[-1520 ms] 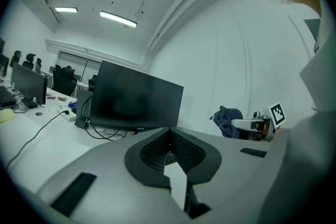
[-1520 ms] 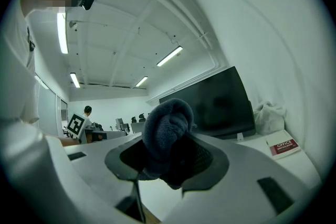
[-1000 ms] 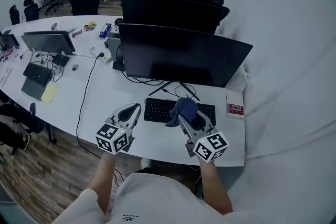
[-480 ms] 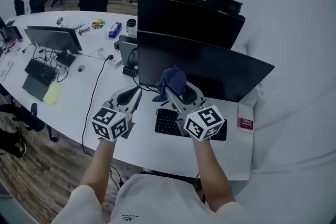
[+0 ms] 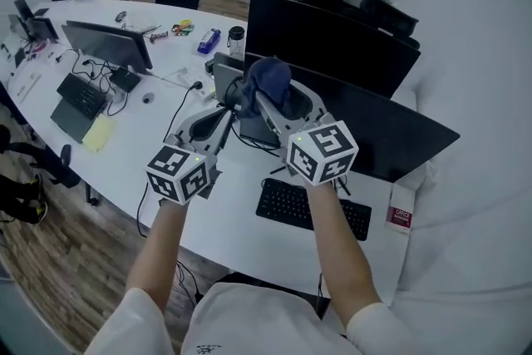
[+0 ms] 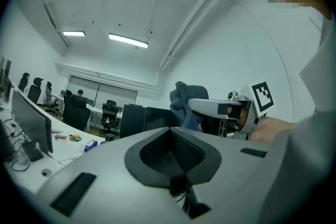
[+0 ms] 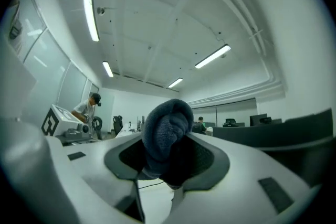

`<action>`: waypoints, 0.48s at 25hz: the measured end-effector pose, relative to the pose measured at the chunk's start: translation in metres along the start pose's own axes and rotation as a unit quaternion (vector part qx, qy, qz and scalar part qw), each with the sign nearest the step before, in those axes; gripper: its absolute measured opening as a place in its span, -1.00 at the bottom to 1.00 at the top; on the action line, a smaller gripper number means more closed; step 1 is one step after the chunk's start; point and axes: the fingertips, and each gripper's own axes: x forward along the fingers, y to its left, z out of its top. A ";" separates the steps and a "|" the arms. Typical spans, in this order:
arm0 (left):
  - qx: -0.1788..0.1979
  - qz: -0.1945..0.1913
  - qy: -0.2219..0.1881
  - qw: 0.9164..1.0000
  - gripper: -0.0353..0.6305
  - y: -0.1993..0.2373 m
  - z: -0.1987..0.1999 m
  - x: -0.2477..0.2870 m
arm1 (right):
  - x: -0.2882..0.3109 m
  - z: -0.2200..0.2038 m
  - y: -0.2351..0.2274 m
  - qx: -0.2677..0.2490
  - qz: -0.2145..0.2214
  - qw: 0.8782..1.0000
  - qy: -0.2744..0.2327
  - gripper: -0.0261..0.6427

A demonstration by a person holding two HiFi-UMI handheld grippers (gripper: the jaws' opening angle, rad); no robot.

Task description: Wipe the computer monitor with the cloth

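Note:
My right gripper (image 5: 264,100) is shut on a bunched dark blue cloth (image 5: 270,79), held up in front of the top left corner of the near black monitor (image 5: 391,133). Whether cloth and screen touch I cannot tell. The cloth (image 7: 167,131) fills the jaws in the right gripper view. My left gripper (image 5: 223,114) hovers just left of it, jaws together, nothing between them. In the left gripper view its jaws (image 6: 170,134) point up and the cloth (image 6: 186,105) shows beyond them.
A black keyboard (image 5: 312,208) and a red booklet (image 5: 400,216) lie on the white desk (image 5: 166,137) below the monitor. A second black monitor (image 5: 332,37) stands behind. A cup (image 5: 237,36), a bottle (image 5: 209,40), another screen (image 5: 108,46) and cables sit to the left.
My right gripper has carried the cloth up from over the keyboard to the monitor's top left corner. The left gripper has risen alongside it.

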 end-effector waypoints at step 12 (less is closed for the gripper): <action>-0.002 0.000 -0.012 1.000 -0.86 0.013 0.015 0.014 | 0.043 0.027 -0.008 -0.183 0.030 0.981 0.060 -0.33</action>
